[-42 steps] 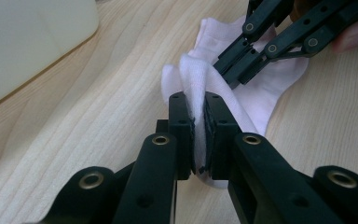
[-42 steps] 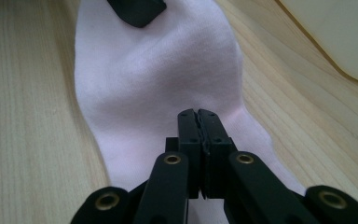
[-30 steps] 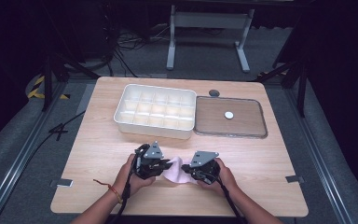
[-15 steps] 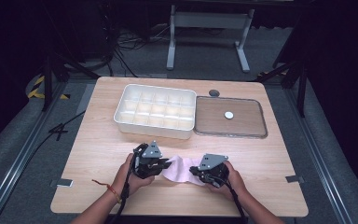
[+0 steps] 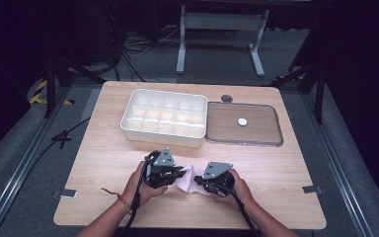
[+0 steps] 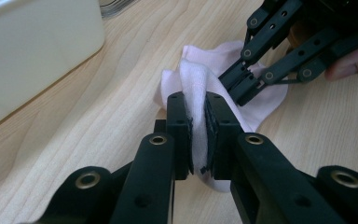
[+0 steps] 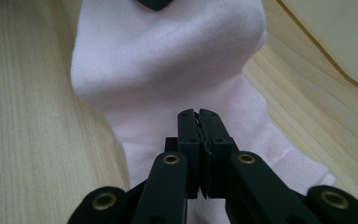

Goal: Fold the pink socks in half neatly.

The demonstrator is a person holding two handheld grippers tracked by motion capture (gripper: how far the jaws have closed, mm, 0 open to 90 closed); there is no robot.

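A pale pink sock (image 5: 190, 178) lies on the wooden table near its front edge, between the two hand-held grippers. My left gripper (image 5: 180, 173) is shut on a raised fold of the sock (image 6: 196, 74), which stands between its pads (image 6: 198, 112). My right gripper (image 5: 197, 180) faces it from the right with its jaws shut together. In the left gripper view its tips (image 6: 240, 88) touch the sock close to that fold. In the right gripper view the closed jaws (image 7: 199, 116) lie over the sock (image 7: 168, 56), and I see no fabric between them.
A white compartment box (image 5: 163, 138) stands behind the hands, with its wall close by (image 6: 28, 56). To its right lies a flat brown tray (image 5: 276, 123) holding a small white disc (image 5: 242, 121). A dark round piece (image 5: 226, 98) sits near the far edge.
The right gripper shifted slightly to the right and then back a little. The left gripper kept still with the sock in it.
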